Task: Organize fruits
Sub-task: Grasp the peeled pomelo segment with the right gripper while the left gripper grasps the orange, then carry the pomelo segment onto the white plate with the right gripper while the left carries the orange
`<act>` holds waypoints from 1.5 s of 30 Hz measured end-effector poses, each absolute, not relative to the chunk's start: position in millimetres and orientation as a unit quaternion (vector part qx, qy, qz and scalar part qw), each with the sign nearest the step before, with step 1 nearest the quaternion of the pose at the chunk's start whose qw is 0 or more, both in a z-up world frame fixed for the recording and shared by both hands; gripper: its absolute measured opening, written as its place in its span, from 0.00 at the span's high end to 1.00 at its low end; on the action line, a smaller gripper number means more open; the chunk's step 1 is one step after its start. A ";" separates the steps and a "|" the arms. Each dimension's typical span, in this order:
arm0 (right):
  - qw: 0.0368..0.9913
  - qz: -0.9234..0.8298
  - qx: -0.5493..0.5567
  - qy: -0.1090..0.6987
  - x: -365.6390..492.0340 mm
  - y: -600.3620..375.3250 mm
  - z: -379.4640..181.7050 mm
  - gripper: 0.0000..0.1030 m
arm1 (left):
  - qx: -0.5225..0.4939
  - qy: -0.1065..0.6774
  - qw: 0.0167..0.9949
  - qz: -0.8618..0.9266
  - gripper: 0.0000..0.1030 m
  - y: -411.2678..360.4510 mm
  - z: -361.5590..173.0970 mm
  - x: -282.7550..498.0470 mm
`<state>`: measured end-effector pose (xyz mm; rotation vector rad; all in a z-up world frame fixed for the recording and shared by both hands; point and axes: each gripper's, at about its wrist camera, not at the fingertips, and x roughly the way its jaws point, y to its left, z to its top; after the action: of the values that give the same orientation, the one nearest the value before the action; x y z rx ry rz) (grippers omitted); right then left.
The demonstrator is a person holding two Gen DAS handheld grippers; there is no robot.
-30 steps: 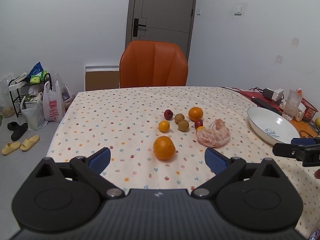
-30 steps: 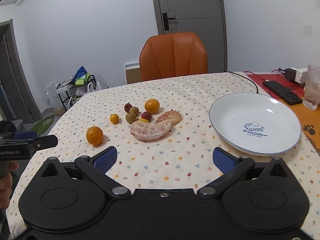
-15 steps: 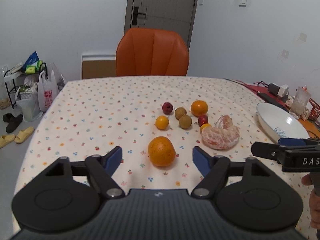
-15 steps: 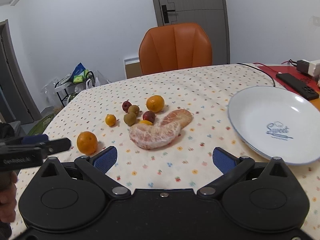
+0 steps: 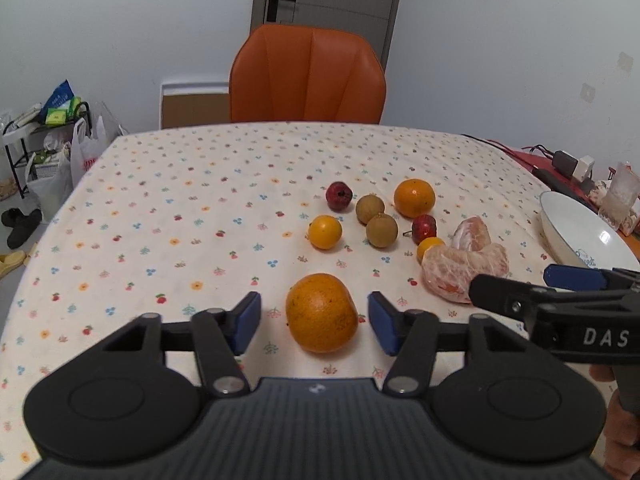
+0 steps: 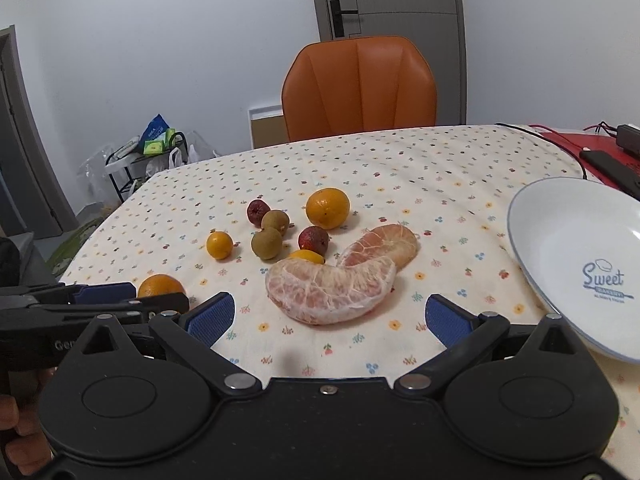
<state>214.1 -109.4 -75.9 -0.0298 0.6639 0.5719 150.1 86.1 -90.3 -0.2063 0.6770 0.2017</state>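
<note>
Left gripper low over the near part of the tabletop, jaws spread but just been closing; the large orange sits between the blue pads, a gap showing on each side, no contact yet. Orange is round, no long axis to line up; it lies dead ahead of the left jaws and centred, on the near-left side of the fruit cluster, resting on the floral cloth. Right gripper jaws spread wide, pinching nothing; the peeled pomelo segment lies just ahead of them, its long axis running roughly across the gap between the pads, a second segment touching it behind. Smaller fruits sit further toward the far edge: a second orange, two brown ones, two red ones, small yellow-orange ones. White plate at the right edge of the tabletop, nothing on it, nearer the right hand. Judged: the left hand is set to pinch the orange; the plate looks the likely destination.
</note>
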 end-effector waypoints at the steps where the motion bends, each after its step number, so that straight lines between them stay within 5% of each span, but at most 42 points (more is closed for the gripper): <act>1: 0.906 0.275 -0.015 0.322 216.2 -107.7 -76.8 0.00 | -0.104 0.334 0.932 0.098 0.54 87.4 -92.0 152.2; 3: 0.907 0.270 -0.018 0.323 220.3 -103.9 -78.4 0.00 | -0.111 0.335 0.931 0.091 0.63 89.8 -94.8 154.1; 23: 0.912 0.229 -0.061 0.334 236.9 -59.4 -99.7 0.00 | -0.140 0.316 0.932 0.107 0.63 118.6 -89.5 138.2; 27: 0.917 0.221 -0.052 0.329 239.0 -61.2 -102.0 0.16 | -0.142 0.314 0.933 0.105 0.64 117.2 -88.2 134.2; 45: 0.921 0.269 0.005 0.281 212.6 -105.8 -68.4 0.17 | -0.127 0.283 0.946 0.089 0.64 86.6 -62.6 123.5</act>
<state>212.6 -105.8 -68.4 0.0103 0.5769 0.5526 123.5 86.6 -62.6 -0.2576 0.5769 0.1820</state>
